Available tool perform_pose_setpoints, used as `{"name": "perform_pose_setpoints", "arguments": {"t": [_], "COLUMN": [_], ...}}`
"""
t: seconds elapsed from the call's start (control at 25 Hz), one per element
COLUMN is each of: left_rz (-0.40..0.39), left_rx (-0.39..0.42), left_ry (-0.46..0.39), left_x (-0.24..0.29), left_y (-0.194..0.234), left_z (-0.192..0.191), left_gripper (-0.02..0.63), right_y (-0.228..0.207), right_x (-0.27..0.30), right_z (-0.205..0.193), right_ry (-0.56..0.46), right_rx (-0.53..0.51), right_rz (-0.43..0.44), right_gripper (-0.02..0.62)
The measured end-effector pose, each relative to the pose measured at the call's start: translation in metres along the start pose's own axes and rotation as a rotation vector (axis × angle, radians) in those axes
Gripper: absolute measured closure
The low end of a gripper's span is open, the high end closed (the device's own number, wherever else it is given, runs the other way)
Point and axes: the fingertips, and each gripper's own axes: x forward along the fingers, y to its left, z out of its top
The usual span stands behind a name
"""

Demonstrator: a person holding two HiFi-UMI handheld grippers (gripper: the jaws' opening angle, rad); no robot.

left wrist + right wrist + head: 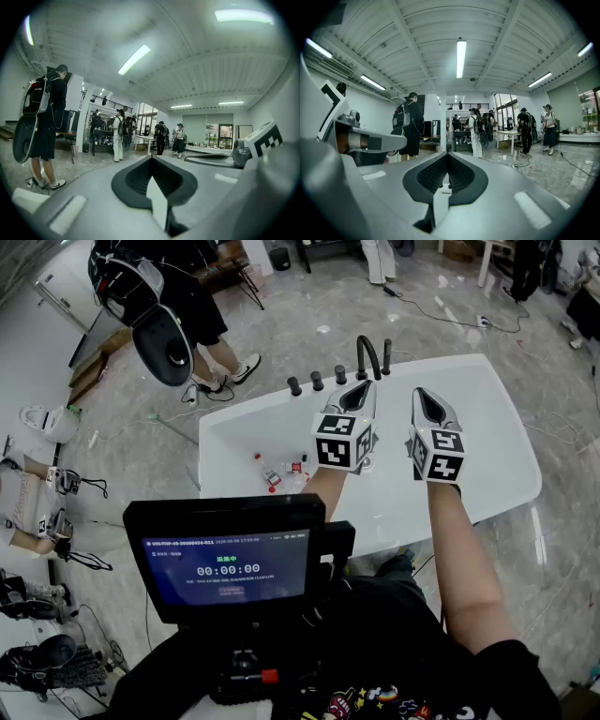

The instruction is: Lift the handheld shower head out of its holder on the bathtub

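- Left claw [363, 384]: tips pressed together with nothing between them. I hold it level over the tub [506, 474], and its camera sees only the room.
- Right claw [423, 393]: also pressed together and empty, just right of the left claw.
- Shower head [386, 352]: I take it to be the dark upright piece at the right end of the fittings on the far rim.
  - It lies ahead of both claws and below their line, slightly right of the left claw's tips and ahead-left of the right claw's.
  - Its long axis is roughly upright.
  - The left claw looks nearer, though I cannot judge height well.
- Spout [367, 354]: arched, just left of the shower head and dead ahead of the left claw.
- Knobs [317, 381]: three in a row, further left.
- Surface: white glossy rim. Bottles [267, 474] lie in the basin, back-left of the left claw.
- Room: grey polished floor [281, 324] with cables [450, 310]. People [47, 117] stand well beyond.
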Motion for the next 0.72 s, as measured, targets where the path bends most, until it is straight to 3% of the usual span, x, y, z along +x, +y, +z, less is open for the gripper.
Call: {"name": "perform_pose_setpoints", "arguments": {"t": [0.4, 0.72], "left_rz": [-0.012, 0.023], "left_rx": [-0.012, -0.043], "left_ry": [0.014, -0.001], "left_x": [0.025, 0.114], "left_y": [-0.002, 0.017], "left_z": [-0.007, -0.052], "left_gripper": [0.606, 0.606], "right_y": [-0.015, -0.059], "right_x": [0.015, 0.104], "right_z": [-0.007, -0.072], "right_ry": [-0.002, 0.06], "right_rx": [0.001, -0.006], "right_rz": [0.009, 0.106], "right_gripper": [0.572, 0.549]}}
